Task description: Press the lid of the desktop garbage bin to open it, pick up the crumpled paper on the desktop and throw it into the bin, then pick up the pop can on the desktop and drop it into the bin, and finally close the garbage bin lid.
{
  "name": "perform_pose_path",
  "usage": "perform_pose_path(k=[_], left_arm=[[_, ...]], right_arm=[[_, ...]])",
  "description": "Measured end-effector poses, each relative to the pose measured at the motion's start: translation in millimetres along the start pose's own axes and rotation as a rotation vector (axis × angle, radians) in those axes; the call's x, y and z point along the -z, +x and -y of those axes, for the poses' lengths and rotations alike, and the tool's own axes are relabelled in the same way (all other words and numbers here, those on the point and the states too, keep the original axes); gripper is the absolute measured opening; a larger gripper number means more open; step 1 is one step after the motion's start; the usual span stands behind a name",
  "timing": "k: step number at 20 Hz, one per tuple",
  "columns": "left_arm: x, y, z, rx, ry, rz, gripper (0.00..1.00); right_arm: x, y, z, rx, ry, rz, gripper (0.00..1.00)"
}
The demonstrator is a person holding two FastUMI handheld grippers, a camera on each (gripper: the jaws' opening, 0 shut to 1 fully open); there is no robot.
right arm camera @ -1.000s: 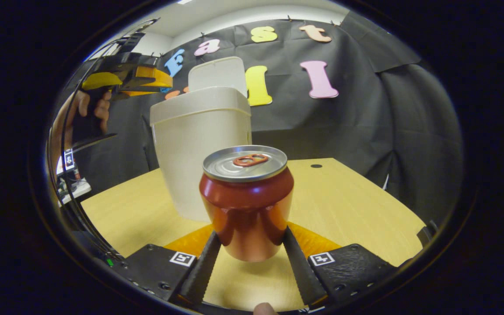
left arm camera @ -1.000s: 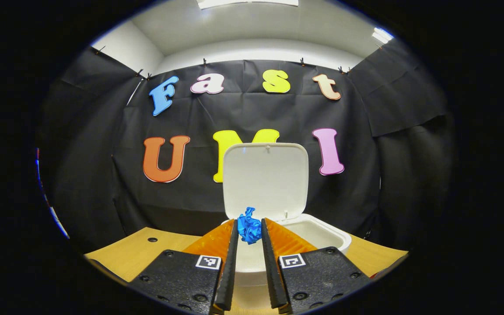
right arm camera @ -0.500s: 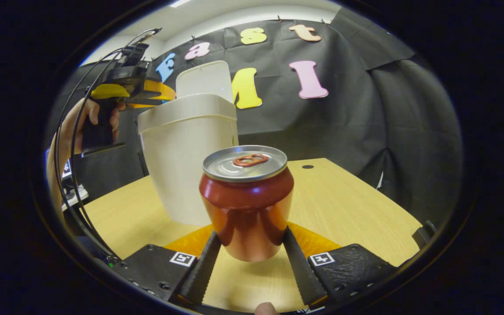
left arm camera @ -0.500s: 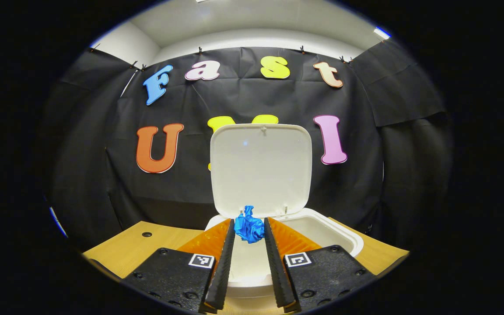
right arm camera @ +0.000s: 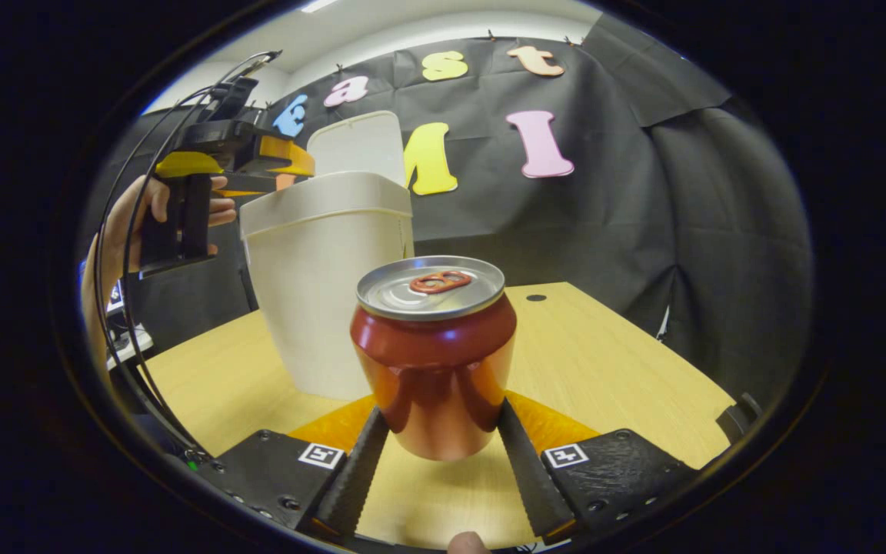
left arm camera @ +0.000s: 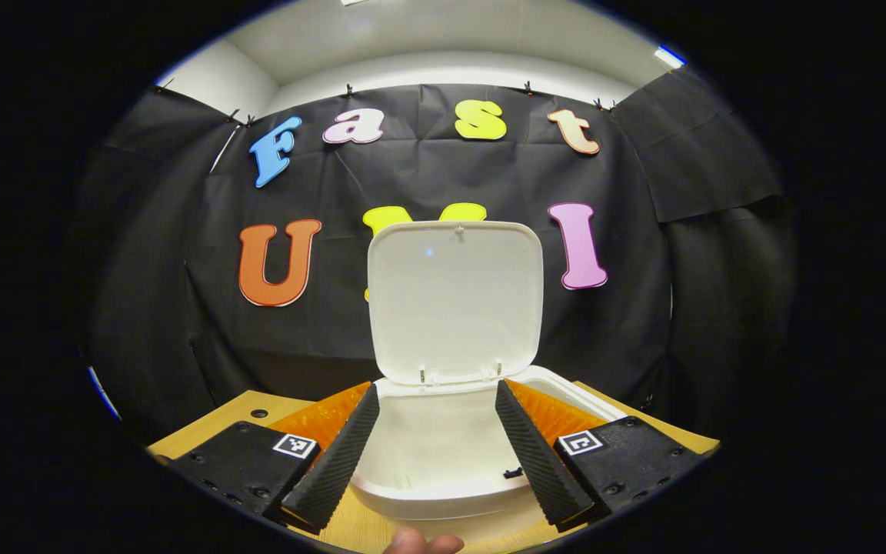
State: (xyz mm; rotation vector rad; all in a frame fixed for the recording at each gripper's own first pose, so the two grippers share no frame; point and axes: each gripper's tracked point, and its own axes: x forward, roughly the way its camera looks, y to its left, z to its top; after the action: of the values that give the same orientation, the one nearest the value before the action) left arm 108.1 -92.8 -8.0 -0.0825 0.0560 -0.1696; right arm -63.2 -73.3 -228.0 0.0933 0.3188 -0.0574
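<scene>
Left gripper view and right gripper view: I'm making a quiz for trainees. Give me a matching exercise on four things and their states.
Things:
1. bin lid
2. pop can
3. left gripper
4. bin

States:
a. open, nothing between the fingers
b. standing on the wooden desktop
c. swung up, upright
d. gripped between two fingers

Pairs: 1-c, 2-d, 3-a, 4-b

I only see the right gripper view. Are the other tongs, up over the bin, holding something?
Observer: No. In the left gripper view the left tongs are open, with nothing between them.
Operator: Is the bin open wide enough for my pop can?
Observer: Probably. The lid stands upright at the far rim, its inner face toward the left tongs, and the opening below it is uncovered.
</scene>
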Motion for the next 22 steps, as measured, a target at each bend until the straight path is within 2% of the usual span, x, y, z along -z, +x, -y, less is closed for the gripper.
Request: perform_pose_path(k=[6, 10, 13, 16, 20, 22], left_arm=[[-5, -18, -11, -0.005, 0.000, 0.019, 0.98], [-3, -43, -27, -0.026, 0.039, 0.042, 0.98], [17, -67, -36, -0.026, 0.006, 0.029, 0.98], [36, -92, -49, -0.049, -0.033, 0.025, 0.98], [71, -112, -67, -0.090, -0.029, -0.026, 0.98], [80, -120, -75, -0.114, -0.025, -0.035, 0.98]], right_arm=[[-12, -5, 4, 0.007, -0.037, 0.006, 0.79], [-38, -7, -1, -0.013, -0.057, 0.034, 0.79], [-70, -7, -6, -0.040, -0.084, 0.064, 0.79], [-109, -8, -18, -0.085, -0.108, 0.106, 0.79], [-151, -5, -41, -0.142, -0.135, 0.151, 0.79], [-174, -2, -61, -0.205, -0.131, 0.164, 0.79]])
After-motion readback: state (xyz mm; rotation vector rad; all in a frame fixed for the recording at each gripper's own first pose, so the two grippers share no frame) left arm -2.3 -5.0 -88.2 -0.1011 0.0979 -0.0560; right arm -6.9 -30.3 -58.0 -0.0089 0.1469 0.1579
